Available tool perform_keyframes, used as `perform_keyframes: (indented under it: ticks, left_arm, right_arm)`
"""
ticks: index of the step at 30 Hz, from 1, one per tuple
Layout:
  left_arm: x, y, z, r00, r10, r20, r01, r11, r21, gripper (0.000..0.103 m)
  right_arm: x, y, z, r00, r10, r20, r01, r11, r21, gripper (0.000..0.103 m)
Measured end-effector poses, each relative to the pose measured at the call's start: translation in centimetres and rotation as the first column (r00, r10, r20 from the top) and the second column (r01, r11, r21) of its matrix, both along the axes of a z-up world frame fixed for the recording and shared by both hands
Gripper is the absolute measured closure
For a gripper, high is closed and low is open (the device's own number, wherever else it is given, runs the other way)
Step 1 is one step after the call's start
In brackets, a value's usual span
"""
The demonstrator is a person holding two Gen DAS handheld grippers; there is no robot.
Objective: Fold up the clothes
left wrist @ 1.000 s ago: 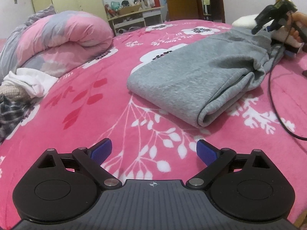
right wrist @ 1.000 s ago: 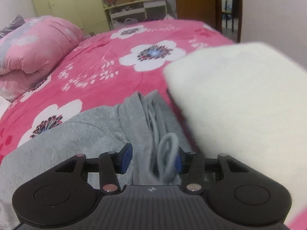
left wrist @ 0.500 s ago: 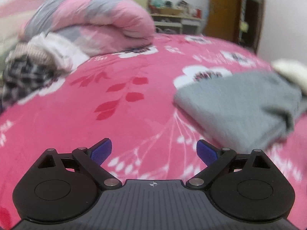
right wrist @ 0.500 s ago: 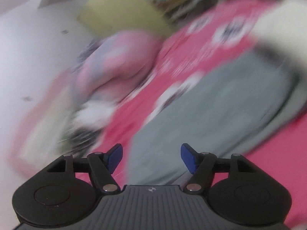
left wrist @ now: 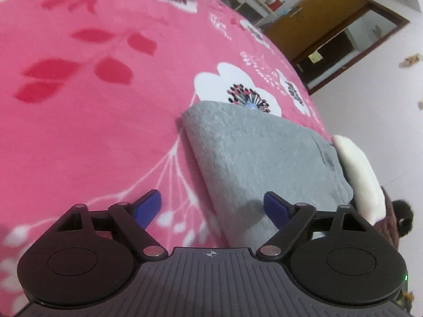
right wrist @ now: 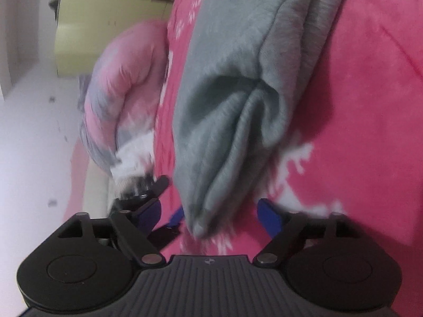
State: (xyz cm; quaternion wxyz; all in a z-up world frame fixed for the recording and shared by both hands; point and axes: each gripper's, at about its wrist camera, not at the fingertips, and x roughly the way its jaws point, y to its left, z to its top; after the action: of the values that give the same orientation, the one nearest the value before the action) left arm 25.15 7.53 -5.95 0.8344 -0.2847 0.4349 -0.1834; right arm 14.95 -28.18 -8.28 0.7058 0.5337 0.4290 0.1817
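Your bed [left wrist: 87,121], under its pink flowered blanket, carries everything here, and the grey garment [left wrist: 264,158] is the landmark: it lies folded into a thick, layered block on the blanket, with a cream folded piece [left wrist: 357,177] touching its far edge. Beyond the grey garment, toward the head of the bed, sits a rolled pink-and-grey quilt [right wrist: 119,84]. A second ago your right gripper was pinched on the garment's cord and edge up beside the cream piece; now the right gripper [right wrist: 211,214] has let go and swung round to the garment's near corner, its jaws standing wide with the rolled corner between them but not clamped. Your left gripper [left wrist: 214,208] has closed in from farther back, also wide open and holding nothing, straddling the garment's near fold edge. I read that release as one fold set down, and both grippers meeting at this end suggests either a further fold or lifting the block away; the pictures do not settle which. No basket, box or other container shows near the garment.
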Motion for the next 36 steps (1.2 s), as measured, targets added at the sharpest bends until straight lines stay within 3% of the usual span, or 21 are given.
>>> perform_keyframes:
  ticks: [1, 5, 11, 12, 14, 16, 19, 22, 27, 32, 36]
  left_arm:
    - [0.5, -0.3, -0.2, 1.000, -0.009, 0.005, 0.009, 1.000, 0.000, 0.020]
    - [1.9, -1.0, -0.8, 1.000, -0.001, 0.024, 0.001, 1.000, -0.022, 0.026]
    - [2.7, -1.5, -1.6, 0.997, 0.073, 0.011, -0.072, 0.996, -0.056, 0.067]
    - [2.8, -1.6, -1.7, 0.997, 0.078, 0.003, -0.077, 0.995, -0.065, 0.078]
    - [2.9, -1.9, -1.7, 0.996, 0.092, -0.007, -0.092, 0.993, -0.072, 0.086]
    - [2.8, -1.9, -1.3, 0.994, 0.111, -0.005, -0.111, 0.991, -0.080, 0.095]
    - [2.5, -1.6, -0.1, 0.992, 0.127, 0.013, -0.126, 0.988, -0.089, 0.096]
    - [1.9, -1.0, 1.2, 0.988, 0.152, 0.036, -0.148, 0.984, -0.095, 0.097]
    - [0.7, 0.7, 3.1, 0.984, 0.166, 0.057, -0.161, 0.983, -0.086, 0.097]
    - [-1.7, 5.2, 5.1, 0.982, 0.177, 0.068, -0.175, 0.984, -0.032, 0.097]
    - [-4.5, 10.8, 7.4, 0.968, 0.236, 0.088, -0.238, 0.971, 0.007, 0.097]
  right_arm:
    - [0.3, 0.3, 0.0, 1.000, -0.004, 0.006, 0.004, 1.000, 0.001, 0.011]
    - [1.8, 1.2, -0.2, 0.999, -0.036, 0.012, 0.036, 0.999, -0.007, 0.010]
    - [2.6, 1.9, -0.9, 0.995, -0.099, 0.011, 0.099, 0.995, 0.005, 0.010]
    - [2.6, 2.0, -1.0, 0.994, -0.108, 0.012, 0.108, 0.994, 0.004, 0.016]
    - [2.6, 2.2, -1.0, 0.992, -0.126, 0.013, 0.126, 0.992, 0.003, 0.039]
    - [2.6, 2.4, -1.1, 0.990, -0.143, 0.014, 0.143, 0.990, 0.002, 0.076]
    - [2.5, 2.7, -1.2, 0.985, -0.170, 0.017, 0.170, 0.985, 0.001, 0.086]
    - [2.5, 3.0, -1.4, 0.980, -0.196, 0.019, 0.196, 0.981, -0.001, 0.087]
    - [2.0, 4.8, 1.0, 0.983, -0.173, 0.065, 0.175, 0.984, -0.033, 0.087]
    - [0.8, 7.8, 2.2, 0.993, -0.092, 0.079, 0.095, 0.995, -0.034, 0.087]
    - [0.4, 13.4, 2.6, 0.996, 0.047, 0.080, -0.048, 0.999, 0.006, 0.087]
